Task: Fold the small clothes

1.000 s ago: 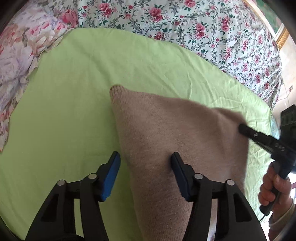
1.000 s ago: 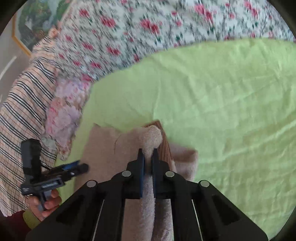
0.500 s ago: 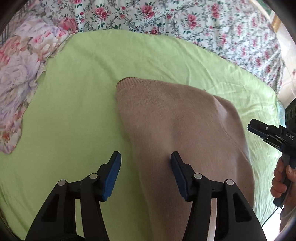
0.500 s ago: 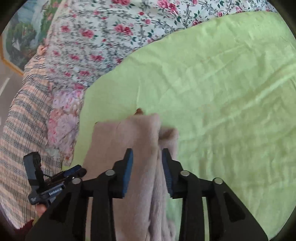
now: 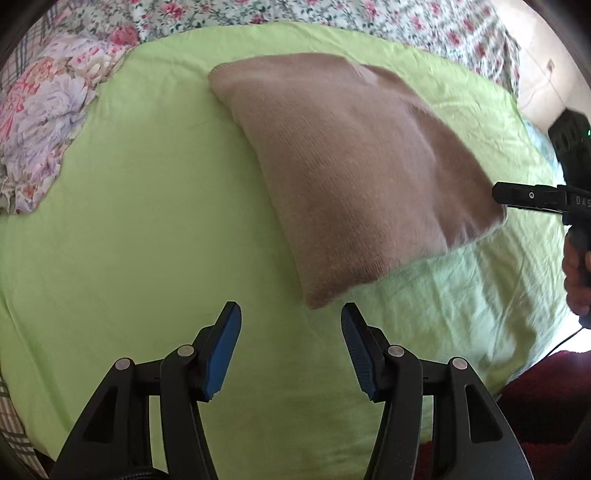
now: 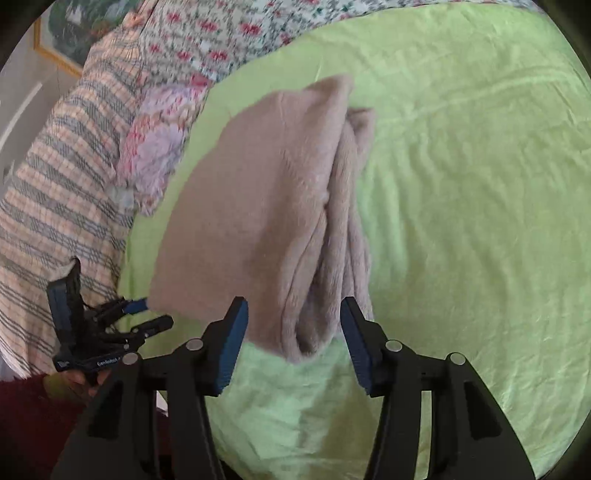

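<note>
A folded tan knit sweater (image 5: pixel 343 177) lies on the green sheet (image 5: pixel 140 229); in the right wrist view (image 6: pixel 266 206) its stacked layers show along the near right edge. My left gripper (image 5: pixel 291 325) is open and empty, just short of the sweater's near corner. My right gripper (image 6: pixel 293 321) is open, its jaws standing either side of the sweater's near folded end without holding it. The right gripper also shows at the right edge of the left wrist view (image 5: pixel 532 195), beside the sweater's right corner. The left gripper shows at lower left of the right wrist view (image 6: pixel 144 317).
A floral quilt (image 5: pixel 388 18) covers the bed beyond the green sheet. A flowered pillow (image 5: pixel 44 122) lies at the left. A striped plaid cloth (image 6: pixel 55 177) lies beyond the sheet's left edge. The sheet's edge drops off near the right gripper (image 5: pixel 546 295).
My right gripper opened and let go of the sweater, which now lies flat. Both grippers pulled back from it; the left one no longer straddles its edge.
</note>
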Demonstrator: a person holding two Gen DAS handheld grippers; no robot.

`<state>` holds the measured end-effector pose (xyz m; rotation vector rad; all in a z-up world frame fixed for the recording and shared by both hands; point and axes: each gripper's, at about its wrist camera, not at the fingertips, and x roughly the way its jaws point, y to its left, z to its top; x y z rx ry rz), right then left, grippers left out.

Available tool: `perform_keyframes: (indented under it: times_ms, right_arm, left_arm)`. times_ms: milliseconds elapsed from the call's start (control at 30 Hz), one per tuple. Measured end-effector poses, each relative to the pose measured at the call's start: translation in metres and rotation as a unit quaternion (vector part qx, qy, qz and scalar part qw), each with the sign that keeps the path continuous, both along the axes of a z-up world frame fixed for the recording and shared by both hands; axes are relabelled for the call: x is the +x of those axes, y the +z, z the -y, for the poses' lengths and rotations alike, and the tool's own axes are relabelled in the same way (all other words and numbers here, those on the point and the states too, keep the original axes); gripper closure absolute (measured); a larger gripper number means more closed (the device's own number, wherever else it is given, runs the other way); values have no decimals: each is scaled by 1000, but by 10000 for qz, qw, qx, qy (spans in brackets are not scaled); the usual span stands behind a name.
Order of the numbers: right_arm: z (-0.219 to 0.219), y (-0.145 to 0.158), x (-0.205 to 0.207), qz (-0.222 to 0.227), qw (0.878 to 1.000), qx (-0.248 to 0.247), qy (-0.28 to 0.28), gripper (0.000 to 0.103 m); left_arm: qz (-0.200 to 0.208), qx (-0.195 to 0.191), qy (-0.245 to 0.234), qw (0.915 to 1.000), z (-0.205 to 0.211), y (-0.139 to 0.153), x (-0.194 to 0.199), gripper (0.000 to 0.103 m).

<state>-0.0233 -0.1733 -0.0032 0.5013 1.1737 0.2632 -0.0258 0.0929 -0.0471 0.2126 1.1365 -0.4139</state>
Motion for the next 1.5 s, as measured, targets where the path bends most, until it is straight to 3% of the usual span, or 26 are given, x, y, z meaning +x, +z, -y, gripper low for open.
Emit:
perform_keyframes:
  times_ms: [67, 133, 167, 200, 267, 300, 367, 500, 600, 767, 900, 967, 1033, 1233, 1367, 1500]
  right_arm:
    - [-3, -4, 3, -32, 10000, -58, 64, 57]
    - [-5, -4, 8, -69, 9999, -20, 140, 97]
    - [-4, 0, 9, -17, 9999, -27, 158, 97]
    - [-2, 10, 10, 110, 9998, 7, 185, 97]
    - [3, 39, 7, 576, 9981, 140, 194, 97]
    - [7, 56, 5, 846, 9960, 188, 206, 97]
    - [13, 68, 3, 1013, 9945, 3, 272, 97]
    - [29, 19, 8, 254, 9983, -496, 184, 98]
    - [28, -11, 9, -115, 9981, -596, 127, 98]
    - [16, -28, 15, -348, 9960, -788, 238, 98]
    - [16, -23, 15, -369, 9951, -873, 273, 96]
    - [22, -25, 12, -422, 9958, -795, 160, 90]
    - [27, -28, 10, -465, 9959, -770, 55, 78]
    - [39, -7, 4, -541, 9956, -748, -153, 70]
    - [44, 27, 9, -178, 9948, -939, -356, 70]
    - [32, 43, 41, 168, 9976, -626, -238, 70]
  left_arm:
    - [69, 93, -52, 9999, 10, -5, 2, 48]
    - [260, 235, -86, 9993, 20, -6, 7, 48]
    - [326, 308, -49, 9990, 23, -6, 9, 56]
    - [318, 297, 38, 9990, 24, -6, 13, 71]
    - [180, 12, 218, 9996, 22, -3, 21, 89]
    - [269, 3, 264, 9993, 23, 1, 21, 91]
    - [436, 89, 237, 9987, 29, 6, 14, 91]
    - [164, 122, 283, 9994, 31, -12, 13, 93]
    - [11, -31, 449, 9990, 28, -16, 14, 93]
    - [-355, -563, 802, 9946, 10, -19, 19, 93]
    - [-460, -721, 842, 9928, 1, -20, 22, 93]
    - [-517, -759, 787, 9927, -3, -21, 25, 93]
    - [-514, -697, 566, 9946, -4, -20, 20, 93]
    - [-530, -792, -169, 9953, -15, 10, -2, 91]
    - [-313, -1071, -220, 9935, -22, 43, 6, 89]
    - [-112, -1427, -91, 9897, -12, 63, 38, 86]
